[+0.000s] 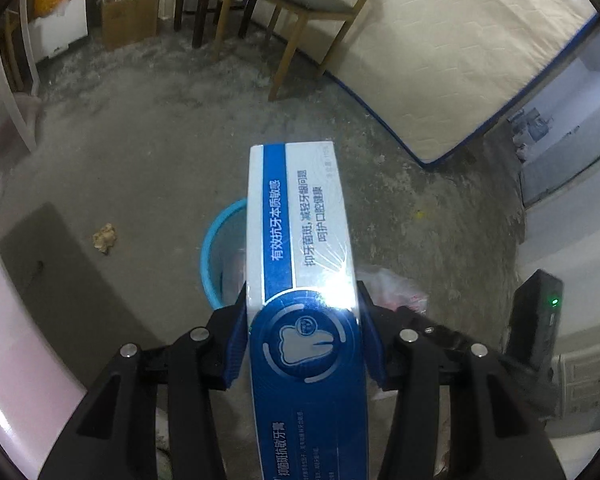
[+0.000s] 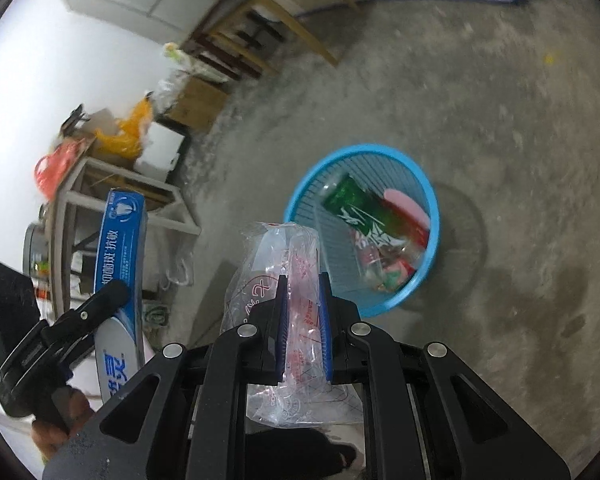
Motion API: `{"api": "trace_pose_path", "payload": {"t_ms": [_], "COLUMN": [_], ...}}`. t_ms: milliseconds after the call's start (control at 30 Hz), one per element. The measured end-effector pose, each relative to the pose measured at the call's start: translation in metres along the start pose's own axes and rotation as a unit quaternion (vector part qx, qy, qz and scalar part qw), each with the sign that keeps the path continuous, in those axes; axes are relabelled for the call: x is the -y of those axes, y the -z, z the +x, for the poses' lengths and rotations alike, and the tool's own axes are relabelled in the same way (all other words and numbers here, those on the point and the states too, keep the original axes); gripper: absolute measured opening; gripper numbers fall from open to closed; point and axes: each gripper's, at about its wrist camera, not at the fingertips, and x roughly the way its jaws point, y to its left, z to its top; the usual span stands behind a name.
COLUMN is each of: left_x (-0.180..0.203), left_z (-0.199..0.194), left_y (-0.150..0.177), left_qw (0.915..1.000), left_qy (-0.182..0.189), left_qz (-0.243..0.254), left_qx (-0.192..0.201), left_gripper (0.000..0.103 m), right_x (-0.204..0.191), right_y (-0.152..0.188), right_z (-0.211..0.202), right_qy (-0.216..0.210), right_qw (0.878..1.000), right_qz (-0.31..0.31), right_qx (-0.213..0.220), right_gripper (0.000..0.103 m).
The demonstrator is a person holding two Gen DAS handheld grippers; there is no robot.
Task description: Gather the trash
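Fingers point(image 1: 236, 344) pinch toothpaste box point(image 1: 300, 240) between them (basket point(image 1: 216, 256) below).

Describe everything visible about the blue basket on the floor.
The blue basket is a round, light-blue plastic bin with slatted walls and a smooth rim, standing upright on the concrete floor. It already holds trash: a green bottle, something pink and mixed wrappers. In the left wrist view only an arc of its rim shows beside the toothpaste box. Neither claw touches it.
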Motion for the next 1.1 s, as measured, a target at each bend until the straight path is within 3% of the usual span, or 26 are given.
{"api": "trace_pose_path", "payload": {"t_ms": [67,167,267,467,700,933,1033,1100], "left_x": [0.005,0.008,0.006,-0.008,-0.025,-0.037,-0.038,-0.039], "left_z": [0.015,0.032,0.033,0.006,-0.047,-0.12,-0.159,-0.188], "left_y": [-0.012,-0.024,-0.029,-0.018,0.004,0.037,0.06,0.083], "left_qw": [1.0,0.9999,0.9996,0.9984,0.9974,0.9917,0.9856,0.9801], "left_qy": [0.002,0.012,0.02,0.042,0.034,0.025,0.016,0.003], "left_qz": [0.001,-0.005,-0.016,-0.031,-0.017,-0.012,-0.006,-0.003], "left_qx": [0.002,0.004,0.015,0.022,0.062,0.126,0.168,0.198], "left_gripper": [0.048,0.066,0.068,0.068,0.07,0.073,0.08,0.089], "right_x": [0.009,0.023,0.036,0.051,0.055,0.03,0.001,-0.027], "right_y": [-0.014,-0.032,-0.041,-0.038,-0.031,-0.009,0.016,0.041], "right_z": [0.016,0.046,0.073,0.084,0.062,0.013,-0.022,-0.048], "right_qy": [0.003,0.015,0.029,0.059,0.063,0.057,0.038,0.025], "right_qw": [1.0,0.999,0.998,0.996,0.997,0.997,0.995,0.989], "right_qz": [0.017,0.042,0.057,0.062,0.04,-0.028,-0.078,-0.128], "right_qx": [-0.001,-0.007,-0.028,-0.031,-0.003,0.036,0.054,0.065], "right_gripper": [0.015,0.024,0.036,0.037,0.04,0.043,0.048,0.057]}}
